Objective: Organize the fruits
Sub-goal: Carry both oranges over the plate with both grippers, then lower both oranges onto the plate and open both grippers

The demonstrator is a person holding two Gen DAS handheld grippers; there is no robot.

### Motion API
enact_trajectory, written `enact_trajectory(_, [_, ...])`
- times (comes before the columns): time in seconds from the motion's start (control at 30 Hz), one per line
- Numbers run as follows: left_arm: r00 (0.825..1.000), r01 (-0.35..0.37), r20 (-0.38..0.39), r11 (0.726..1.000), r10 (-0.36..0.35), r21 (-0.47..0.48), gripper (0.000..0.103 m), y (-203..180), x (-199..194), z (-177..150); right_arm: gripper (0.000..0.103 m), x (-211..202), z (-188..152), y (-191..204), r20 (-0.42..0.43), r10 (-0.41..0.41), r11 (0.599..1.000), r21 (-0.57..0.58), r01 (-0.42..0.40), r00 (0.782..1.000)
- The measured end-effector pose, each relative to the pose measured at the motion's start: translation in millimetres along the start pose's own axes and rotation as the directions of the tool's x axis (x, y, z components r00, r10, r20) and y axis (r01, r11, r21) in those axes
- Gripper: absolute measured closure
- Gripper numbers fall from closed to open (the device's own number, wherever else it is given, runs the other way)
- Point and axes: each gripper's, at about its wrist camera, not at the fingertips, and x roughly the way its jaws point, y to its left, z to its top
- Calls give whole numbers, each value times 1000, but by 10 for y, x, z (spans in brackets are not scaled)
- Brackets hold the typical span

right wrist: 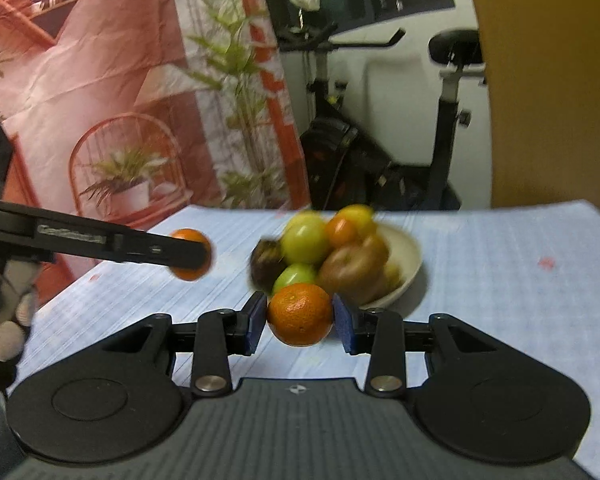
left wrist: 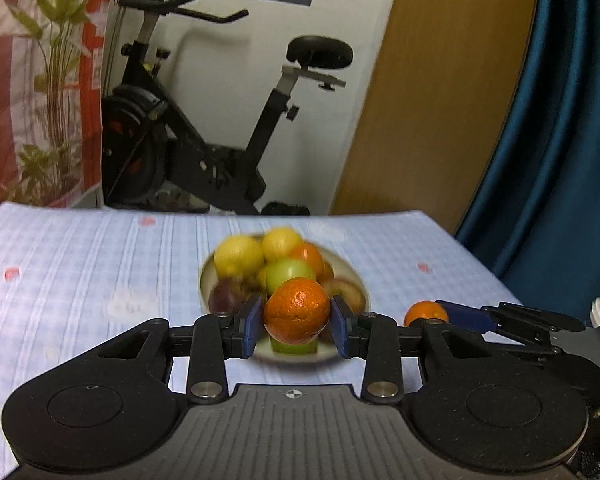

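Already each gripper, left and right, clamps one orange low in frame centre, while most fruit remains heaped in the bowl behind, so sorting seems barely begun.

Motion blurs the piled fruit and bowl; the right gripper's arm half hides its orange.

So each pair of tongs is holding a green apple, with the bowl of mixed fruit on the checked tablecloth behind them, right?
Not quite: each pair holds an orange, not a green apple. The left wrist view shows the left tongs gripping an orange, and the right wrist view shows the right tongs' orange. The bowl is as you say.
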Motion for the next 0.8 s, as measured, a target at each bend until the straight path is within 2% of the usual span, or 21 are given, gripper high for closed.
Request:
enact_trajectory(0.27, [1000,-17,-5,999,17,31,65,38,392,283,63,303,307,-321,22,-41,999,-4,41,999])
enact_trajectory(0.47, [999,-25,-45,1000,26,9,65,202,733,423,63,666,372,-530,7,-58,998,14,58,998])
enact_trajectory(0.8, [996,-11,-85,1000,11,3,65,351,1141,474,63,1199,393,-869,-26,-65,996,66,67,998])
